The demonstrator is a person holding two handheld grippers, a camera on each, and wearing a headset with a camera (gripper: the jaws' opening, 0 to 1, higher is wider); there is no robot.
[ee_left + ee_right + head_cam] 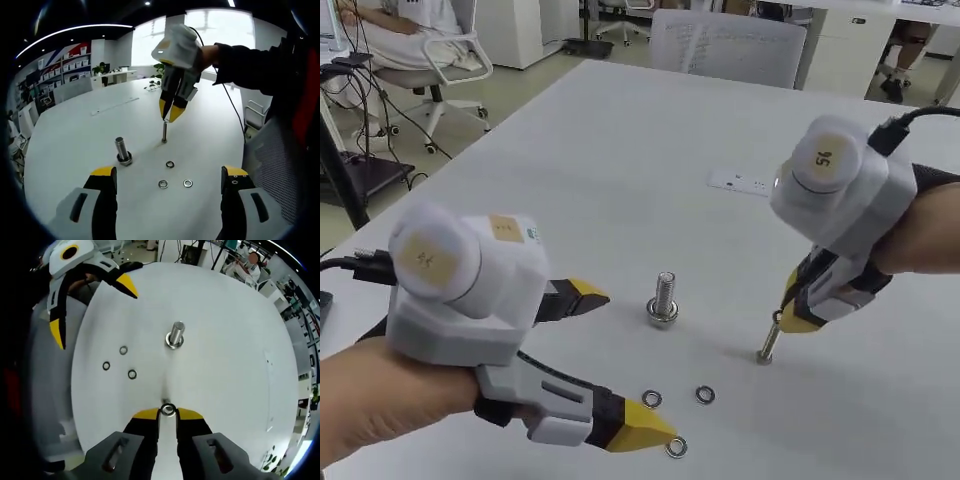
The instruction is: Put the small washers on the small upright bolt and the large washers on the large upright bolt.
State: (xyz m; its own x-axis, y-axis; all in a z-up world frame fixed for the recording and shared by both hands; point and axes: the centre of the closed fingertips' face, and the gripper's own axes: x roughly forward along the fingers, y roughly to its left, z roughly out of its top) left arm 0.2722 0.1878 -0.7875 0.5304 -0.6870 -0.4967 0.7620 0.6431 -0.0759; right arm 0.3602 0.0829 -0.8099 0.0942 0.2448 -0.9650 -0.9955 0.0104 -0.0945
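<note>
White table (pixel 620 150) carries everything, and the work is gathered toward its near edge. The two tools are the biggest things over it. The left gripper (pixel 625 362) hovers low by the near edge, its jaws spread wide with nothing between them, the hand behind it held level and the jaws pointing across the table. The right gripper (pixel 795 318) comes down steeply from the right side, nose-down. Its jaws are pressed together on a washer (pixel 168 410), held right at the top of the small bolt (pixel 767 345). The large bolt (pixel 663 298) stands upright just left of the small one, nearer the middle of the table. It has a wider collar at its foot, and I cannot tell whether that is the bolt's own head or washers already on it. Three loose washers (pixel 705 394) lie flat between the bolts and the near edge, one of them just beside the left gripper's lower jaw tip. The step in hand looks like threading the pinched washer over the small bolt. The next move calls for centring the hole on the bolt's tip, then letting go so the washer drops down the shaft. The open left gripper seems well placed to take a loose washer afterwards.
</note>
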